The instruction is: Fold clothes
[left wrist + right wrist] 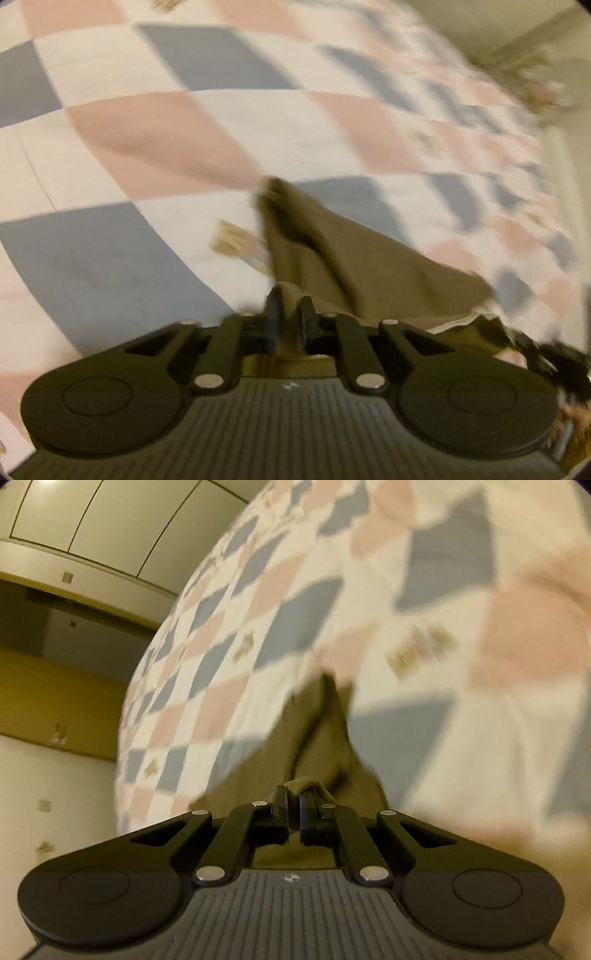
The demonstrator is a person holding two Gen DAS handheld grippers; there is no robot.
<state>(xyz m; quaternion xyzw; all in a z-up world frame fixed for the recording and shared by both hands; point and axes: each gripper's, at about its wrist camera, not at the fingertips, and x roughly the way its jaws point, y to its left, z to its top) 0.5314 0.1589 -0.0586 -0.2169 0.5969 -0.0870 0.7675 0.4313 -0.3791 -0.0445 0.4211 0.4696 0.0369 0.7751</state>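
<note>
An olive-brown garment (332,254) hangs stretched over a bed with a checked cover. In the left wrist view my left gripper (290,301) is shut on a fold of this garment, which bunches between the two black fingers and trails away to the right. In the right wrist view my right gripper (294,794) is shut on another edge of the olive-brown garment (321,734), with a small lip of cloth poking up between the pads. The cloth runs forward from the jaws in a narrow draped ridge. Both views are blurred.
The bed cover (155,140) is a patchwork of pink, blue-grey and white squares. Its edge (147,686) curves along the left of the right wrist view, with cream walls and a dark yellow-brown recess (55,686) beyond. Something dark (554,362) lies at the lower right in the left wrist view.
</note>
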